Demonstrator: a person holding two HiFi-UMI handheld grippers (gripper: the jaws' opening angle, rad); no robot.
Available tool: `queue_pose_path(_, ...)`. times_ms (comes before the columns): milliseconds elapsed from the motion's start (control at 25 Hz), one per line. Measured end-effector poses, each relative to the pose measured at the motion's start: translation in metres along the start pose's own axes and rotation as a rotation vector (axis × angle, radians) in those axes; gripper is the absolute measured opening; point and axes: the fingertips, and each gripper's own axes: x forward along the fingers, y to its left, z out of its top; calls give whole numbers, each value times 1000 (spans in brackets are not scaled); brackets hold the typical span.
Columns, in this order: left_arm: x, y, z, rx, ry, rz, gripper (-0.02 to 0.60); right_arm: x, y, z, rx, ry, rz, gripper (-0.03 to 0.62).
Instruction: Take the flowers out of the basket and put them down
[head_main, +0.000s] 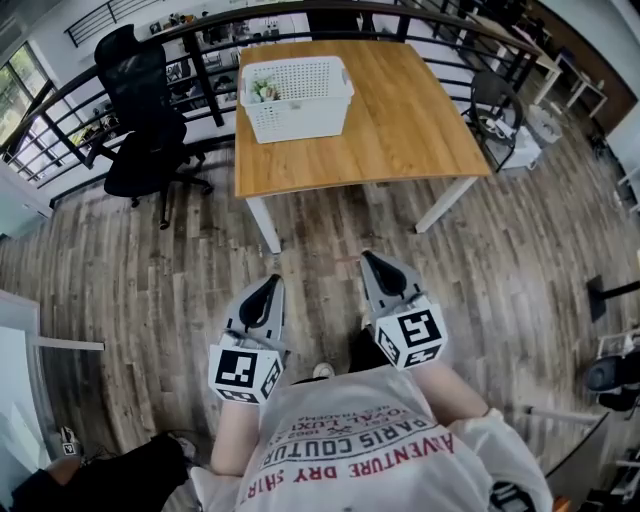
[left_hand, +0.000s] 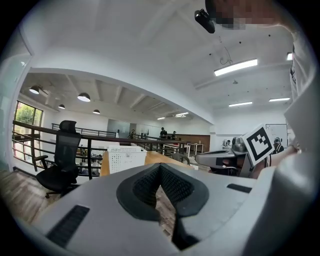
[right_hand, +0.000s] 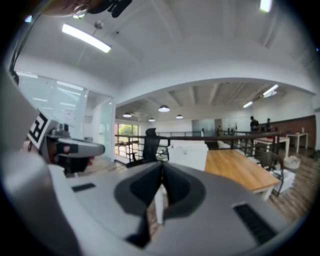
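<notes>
A white perforated basket (head_main: 297, 97) stands on the wooden table (head_main: 400, 120) near its far left corner. Pale flowers (head_main: 263, 90) lie inside it at its left end. Both grippers are held low in front of the person's body, well short of the table and over the floor. My left gripper (head_main: 268, 284) is shut and holds nothing. My right gripper (head_main: 371, 259) is also shut and empty. The left gripper view shows the basket (left_hand: 125, 159) far ahead beyond the closed tips (left_hand: 160, 167). In the right gripper view the basket (right_hand: 190, 154) sits beyond the closed tips (right_hand: 161, 166).
A black office chair (head_main: 140, 110) stands left of the table by a dark railing (head_main: 60, 100). A second chair (head_main: 495, 100) is at the table's right. Wood-plank floor (head_main: 320, 230) stretches between me and the table.
</notes>
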Motion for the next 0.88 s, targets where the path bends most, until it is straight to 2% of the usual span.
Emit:
queue_pose_path(360, 85, 62, -3, -18, 14, 112, 26, 110, -50, 0, -4, 15, 98, 28)
queue_pose_path(880, 285, 138, 53, -21, -52, 269, 26, 298, -189, 59, -56, 12, 257, 28)
